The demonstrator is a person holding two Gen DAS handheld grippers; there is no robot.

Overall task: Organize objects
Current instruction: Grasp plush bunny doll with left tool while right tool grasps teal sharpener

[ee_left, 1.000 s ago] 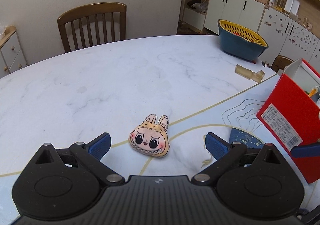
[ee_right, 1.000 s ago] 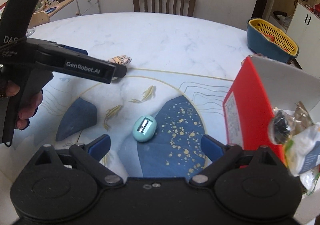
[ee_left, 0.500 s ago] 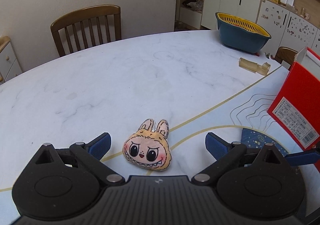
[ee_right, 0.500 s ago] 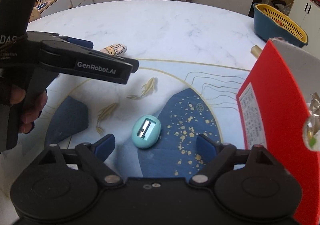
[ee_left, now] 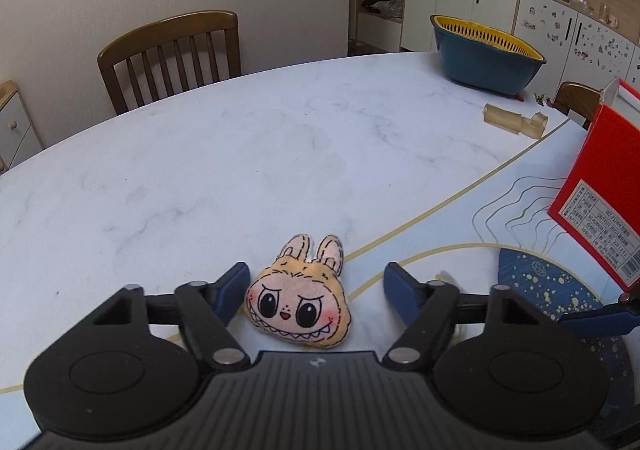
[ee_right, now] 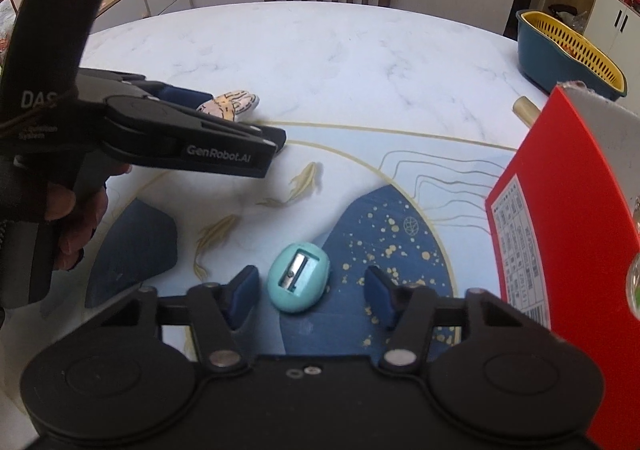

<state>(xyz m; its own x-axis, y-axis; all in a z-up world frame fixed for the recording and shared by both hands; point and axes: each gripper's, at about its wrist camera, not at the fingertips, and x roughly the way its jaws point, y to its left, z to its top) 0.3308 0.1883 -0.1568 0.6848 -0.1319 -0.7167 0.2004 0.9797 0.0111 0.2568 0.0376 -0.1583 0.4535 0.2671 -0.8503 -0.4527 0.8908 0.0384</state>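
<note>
A yellow plush monster head with rabbit ears (ee_left: 300,300) lies on the white marble table between the open fingers of my left gripper (ee_left: 316,288), close to the left finger. Its ears also show in the right wrist view (ee_right: 232,105) behind the left gripper's body. A turquoise egg-shaped pencil sharpener (ee_right: 299,282) lies on the blue patterned mat between the open fingers of my right gripper (ee_right: 308,296), nearer the left finger. A red open box (ee_right: 560,234) stands at the right, also in the left wrist view (ee_left: 600,185).
A blue basket with a yellow liner (ee_left: 484,53) stands at the far right of the table, a tan plastic piece (ee_left: 512,119) in front of it. A wooden chair (ee_left: 172,57) stands behind the table. Cabinets line the back wall.
Both grippers moved forward and down. The plush head now lies between my left fingers and the sharpener between my right fingers. Both pairs of fingers have narrowed a little.
</note>
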